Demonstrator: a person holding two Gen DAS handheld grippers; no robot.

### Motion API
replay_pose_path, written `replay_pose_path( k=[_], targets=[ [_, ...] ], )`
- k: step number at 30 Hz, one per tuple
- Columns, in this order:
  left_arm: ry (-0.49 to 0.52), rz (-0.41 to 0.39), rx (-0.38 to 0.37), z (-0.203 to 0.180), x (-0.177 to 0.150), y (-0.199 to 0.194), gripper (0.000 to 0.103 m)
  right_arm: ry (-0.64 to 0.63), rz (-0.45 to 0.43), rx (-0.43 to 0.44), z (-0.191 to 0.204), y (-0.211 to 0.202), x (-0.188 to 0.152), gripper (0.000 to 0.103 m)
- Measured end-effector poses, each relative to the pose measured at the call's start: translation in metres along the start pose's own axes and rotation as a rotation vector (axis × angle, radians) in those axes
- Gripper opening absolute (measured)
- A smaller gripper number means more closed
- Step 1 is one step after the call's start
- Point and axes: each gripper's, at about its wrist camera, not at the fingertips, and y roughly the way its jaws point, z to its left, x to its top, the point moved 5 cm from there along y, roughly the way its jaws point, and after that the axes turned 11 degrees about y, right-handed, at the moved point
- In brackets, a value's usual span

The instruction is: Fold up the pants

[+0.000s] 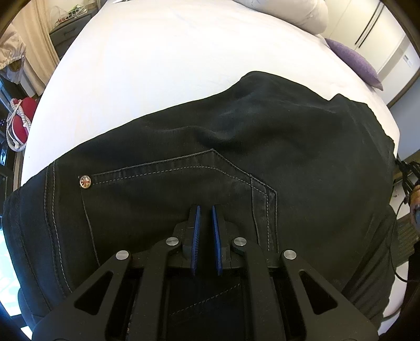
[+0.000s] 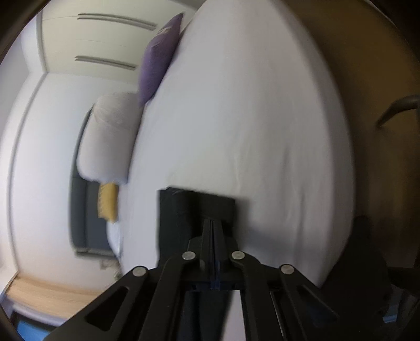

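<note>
Nearly closed, the left gripper (image 1: 206, 209) jaws hold nothing above the black pants (image 1: 236, 147) filling the lower frame on the bed (image 1: 157, 65); right gripper (image 2: 213, 223) jaws pinch a hem, which could slip and unfold.

A home bedroom: ahead of the left gripper (image 1: 206, 209) a bed with a white sheet (image 1: 162, 73) spreads wide, a purple cushion (image 1: 354, 61) and pale pillows (image 1: 294, 10) at its far right, and a white wardrobe (image 1: 372, 26) beyond them.
</note>
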Motion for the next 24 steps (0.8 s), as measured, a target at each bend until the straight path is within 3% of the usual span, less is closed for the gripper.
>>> replay_pose_path(
  k=[2, 4, 6, 8, 9, 10, 12, 14, 18, 24],
  targets=[
    [-0.001, -0.001, 0.003, 0.002, -0.001, -0.001, 0.009, -0.034, 0.058, -0.016, 0.013, 0.008, -0.010, 0.012],
    [-0.001, -0.001, 0.007, 0.002, -0.002, -0.002, 0.009, -0.037, 0.076, -0.011, 0.022, 0.017, -0.016, 0.078],
    [0.001, -0.001, 0.007, 0.002, -0.003, -0.003, 0.009, -0.052, 0.016, -0.036, 0.027, 0.018, -0.016, 0.086],
    [0.000, -0.002, 0.003, 0.002, -0.004, -0.004, 0.009, -0.035, 0.029, -0.050, 0.025, 0.026, -0.015, 0.083],
    [-0.003, -0.004, -0.001, 0.003, -0.005, -0.005, 0.009, -0.017, 0.055, -0.048, 0.022, 0.033, -0.014, 0.074],
    [-0.003, -0.006, -0.002, 0.002, -0.005, -0.005, 0.009, -0.011, 0.073, -0.047, 0.021, 0.038, -0.013, 0.059],
    [-0.004, -0.010, -0.005, 0.003, -0.006, -0.005, 0.009, -0.004, 0.120, -0.047, 0.019, 0.052, -0.013, 0.044],
    [-0.007, -0.012, -0.004, 0.004, -0.007, -0.006, 0.009, 0.007, 0.133, -0.044, 0.019, 0.060, -0.012, 0.037],
    [-0.001, -0.011, 0.000, 0.004, -0.007, -0.006, 0.009, 0.033, 0.124, -0.048, 0.019, 0.067, -0.007, 0.006],
    [-0.002, -0.011, -0.009, 0.004, -0.005, -0.006, 0.009, 0.069, 0.031, -0.026, 0.003, 0.029, -0.009, 0.004]
  ],
)
